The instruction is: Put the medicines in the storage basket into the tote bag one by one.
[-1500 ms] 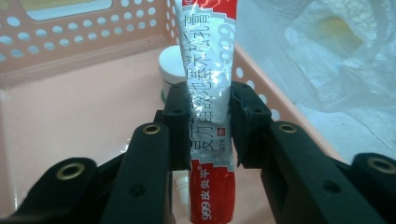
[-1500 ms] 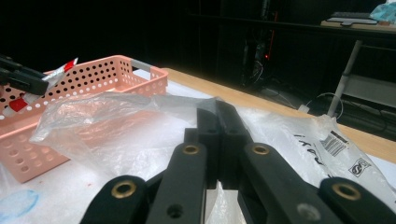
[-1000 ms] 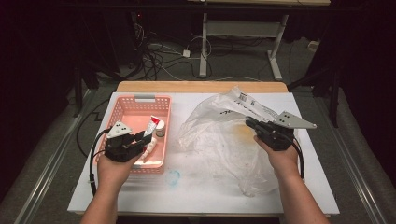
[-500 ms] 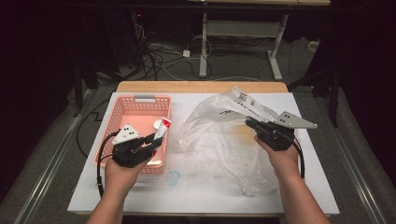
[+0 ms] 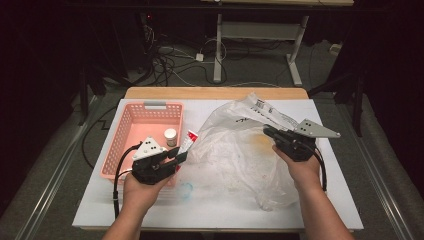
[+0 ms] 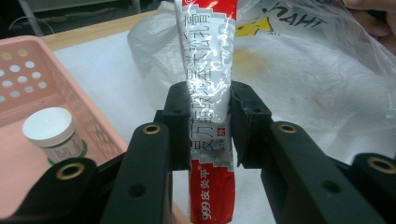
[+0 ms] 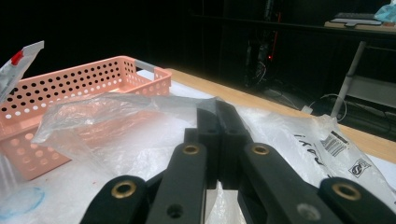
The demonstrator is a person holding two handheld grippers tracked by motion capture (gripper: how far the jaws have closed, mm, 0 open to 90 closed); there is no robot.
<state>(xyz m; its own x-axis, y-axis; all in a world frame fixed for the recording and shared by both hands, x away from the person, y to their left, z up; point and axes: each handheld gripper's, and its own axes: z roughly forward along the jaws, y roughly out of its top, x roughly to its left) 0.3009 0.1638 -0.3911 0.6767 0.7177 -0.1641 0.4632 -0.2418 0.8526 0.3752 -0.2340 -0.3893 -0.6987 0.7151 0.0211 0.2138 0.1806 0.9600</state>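
Both forearms come in from the bottom of the high view, each hand wrapped around the rear of a gripper. The left hand [image 5: 142,187] carries the left gripper [image 5: 181,156] with its jaws pointing forward and toward the right one, clamped on a red and white tube [image 6: 210,93] that runs up between them and out past their tips. The right hand [image 5: 300,167] holds the right gripper [image 5: 266,131] aimed toward the left one, its jaws pressed together on a fold of clear plastic bag [image 7: 116,109].
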